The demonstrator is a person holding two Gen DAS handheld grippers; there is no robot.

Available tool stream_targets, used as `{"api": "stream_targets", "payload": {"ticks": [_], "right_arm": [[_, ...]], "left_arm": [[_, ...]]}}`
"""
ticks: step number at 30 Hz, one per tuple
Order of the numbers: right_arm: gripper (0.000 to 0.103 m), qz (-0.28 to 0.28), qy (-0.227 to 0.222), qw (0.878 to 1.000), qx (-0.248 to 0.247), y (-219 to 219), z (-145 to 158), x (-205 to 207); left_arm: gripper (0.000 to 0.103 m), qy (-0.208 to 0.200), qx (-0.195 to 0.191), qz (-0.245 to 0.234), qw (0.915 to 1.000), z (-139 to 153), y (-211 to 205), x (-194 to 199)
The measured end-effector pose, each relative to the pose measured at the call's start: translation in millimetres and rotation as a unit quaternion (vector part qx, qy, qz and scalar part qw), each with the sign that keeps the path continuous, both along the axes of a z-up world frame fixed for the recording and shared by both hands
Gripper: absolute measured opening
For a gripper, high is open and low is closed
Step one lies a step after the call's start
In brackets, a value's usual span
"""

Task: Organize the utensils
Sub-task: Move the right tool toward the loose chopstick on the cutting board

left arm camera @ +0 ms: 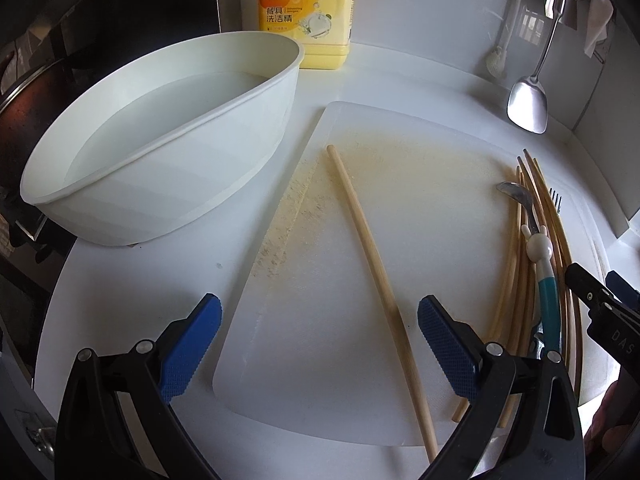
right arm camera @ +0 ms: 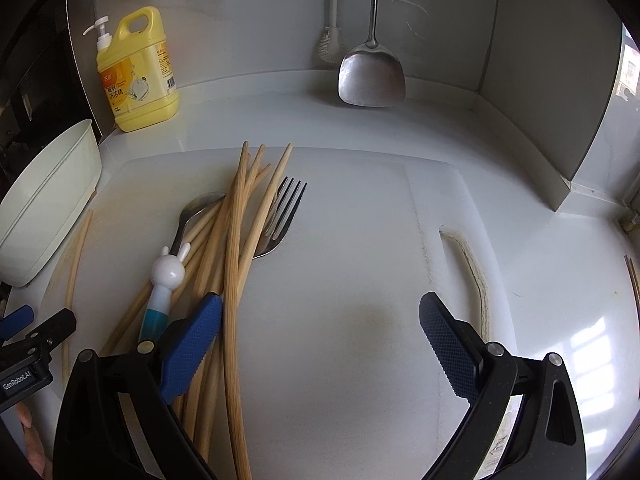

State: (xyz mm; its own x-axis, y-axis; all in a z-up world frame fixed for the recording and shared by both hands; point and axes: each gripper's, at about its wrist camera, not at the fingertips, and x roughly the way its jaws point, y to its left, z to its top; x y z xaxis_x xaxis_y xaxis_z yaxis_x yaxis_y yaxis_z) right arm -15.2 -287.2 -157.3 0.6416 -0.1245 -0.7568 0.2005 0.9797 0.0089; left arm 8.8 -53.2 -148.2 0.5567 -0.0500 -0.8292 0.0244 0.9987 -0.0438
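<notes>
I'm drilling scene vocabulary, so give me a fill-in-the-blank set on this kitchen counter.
1. The lone chopstick lies on the white ____.
2. The detergent bottle is coloured ____.
3. The left claw is ____, holding nothing.
4. The fork lies partly under the ____ pile.

Missing: cutting board; yellow; open; chopstick

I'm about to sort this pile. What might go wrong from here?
1. The chopsticks lie crossed over the fork and spoon; lifting one may drag the others.
2. The single chopstick lies flat on the board, so the open left gripper may slip off it.
</notes>
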Motion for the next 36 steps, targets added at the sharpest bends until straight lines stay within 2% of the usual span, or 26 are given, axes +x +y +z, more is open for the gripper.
{"api": "stream_targets", "payload": {"ticks": [14,29,34,36], "right_arm": [[0.094,-0.029,-0.001,1.0,0.0,-28,-3,0],[0.093,0.006,-0.003,1.0,-0.023,-17,-6,14],[0.089,0.018,-0.004,0.999,-0.028,-13,-6,17],[0.079,0.026,-0.006,0.999,-0.024,-12,-5,18]], "left_arm": [[0.097,-0.002,-0.009,-0.001,1.0,-3,-5,15],[0.098,-0.008,-0.012,0.014,0.9998,-4,-3,15],[0.096,-0.008,-0.008,0.035,0.9993,-2,-4,14],[0.093,-0.011,-0.004,0.043,0.999,-1,-4,13]]}}
